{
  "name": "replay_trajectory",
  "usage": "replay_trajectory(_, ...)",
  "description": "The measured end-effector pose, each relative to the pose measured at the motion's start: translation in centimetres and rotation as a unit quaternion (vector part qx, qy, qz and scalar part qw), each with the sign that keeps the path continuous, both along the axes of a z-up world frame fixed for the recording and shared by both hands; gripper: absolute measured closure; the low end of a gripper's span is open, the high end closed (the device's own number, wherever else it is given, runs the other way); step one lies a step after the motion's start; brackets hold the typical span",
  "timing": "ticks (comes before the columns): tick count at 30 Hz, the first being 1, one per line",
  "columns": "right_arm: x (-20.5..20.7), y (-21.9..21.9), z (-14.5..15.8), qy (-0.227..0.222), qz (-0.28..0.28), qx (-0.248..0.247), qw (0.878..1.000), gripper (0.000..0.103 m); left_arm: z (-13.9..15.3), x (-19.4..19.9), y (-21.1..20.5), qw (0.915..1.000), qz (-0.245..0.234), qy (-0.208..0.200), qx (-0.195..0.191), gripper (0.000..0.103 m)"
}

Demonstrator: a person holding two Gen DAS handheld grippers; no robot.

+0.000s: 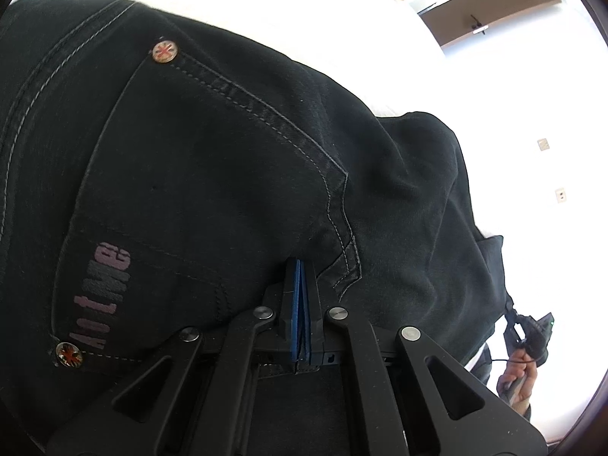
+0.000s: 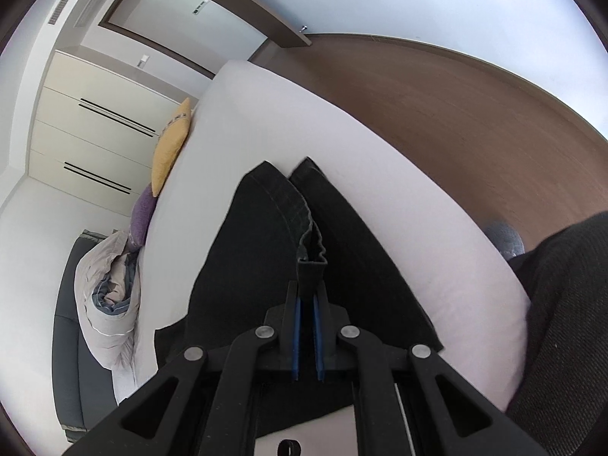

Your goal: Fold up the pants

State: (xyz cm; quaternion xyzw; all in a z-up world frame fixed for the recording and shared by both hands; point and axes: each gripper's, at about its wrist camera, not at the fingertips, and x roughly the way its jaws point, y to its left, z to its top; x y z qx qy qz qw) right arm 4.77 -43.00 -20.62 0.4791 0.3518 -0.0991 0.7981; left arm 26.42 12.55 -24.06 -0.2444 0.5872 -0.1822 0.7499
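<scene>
Centrally, the left gripper has its blue pads pressed together on the black jeans, beside a back pocket whose rivet sits at eleven o'clock. Right gripper: clamped on a fold of hem, apparently. Both trouser legs lie on the white bed; yellow cushion at ten o'clock.

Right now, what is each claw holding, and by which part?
Both hold the black pants. The left claw is shut on fabric beside the back pocket. The right claw pinches a bunched hem edge at the leg ends.
</scene>
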Motion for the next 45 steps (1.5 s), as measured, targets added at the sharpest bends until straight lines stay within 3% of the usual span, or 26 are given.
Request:
replay_trajectory(6,-2.2,0.6,-0.6,0.012,-0.008,-0.005,1.0,0.097,0.8,0.4,-1.0,0.9997,0.002,0.009,0.021,0.101)
replay_trajectory(11,-3.1,0.8,-0.6,0.014,-0.02,0.001,1.0,0.097,1.9,0.8,-2.8,0.9977,-0.007,0.007,0.066,0.101)
replay_trajectory(22,-5.0,0.7,-2.7,0.038,-0.03,0.046,0.998,0.098,2.2,1.4,-3.0,0.9983,0.006,0.005,0.058,0.101)
replay_trajectory(26,-4.8,0.3,-1.5,0.041,-0.026,0.007,0.999,0.091,2.3,1.2,-2.1,0.9988,0.007,0.005,0.047,0.101)
replay_trajectory(27,-4.9,0.0,-1.1,0.043,-0.028,0.0,0.999,0.082,2.4,1.2,-1.9,0.9989,0.008,0.004,0.046,0.101)
replay_trajectory(30,-5.2,-1.5,1.6,0.053,-0.051,-0.079,0.994,0.078,2.4,0.3,-0.6,0.9988,0.006,0.0,0.048,0.101)
replay_trajectory(33,-2.4,-2.4,4.9,0.023,0.024,-0.127,0.991,0.077,2.5,0.1,-0.9,0.9984,0.003,-0.003,0.056,0.101)
replay_trajectory(34,-0.6,-2.3,5.5,0.021,0.075,-0.137,0.987,0.065,2.6,0.1,-1.0,0.9984,0.003,-0.003,0.056,0.101)
replay_trajectory(38,5.1,-1.9,7.1,-0.025,0.205,-0.199,0.958,0.061,2.6,0.0,-0.7,0.9989,0.007,-0.002,0.047,0.101)
replay_trajectory(42,9.4,-3.3,6.2,-0.049,0.275,-0.161,0.947,0.061,2.3,-0.1,-0.1,0.9992,0.012,-0.001,0.038,0.101)
replay_trajectory(45,10.9,-4.5,5.1,-0.047,0.297,-0.125,0.945,0.061,2.1,-0.2,0.3,0.9993,0.01,0.0,0.036,0.101)
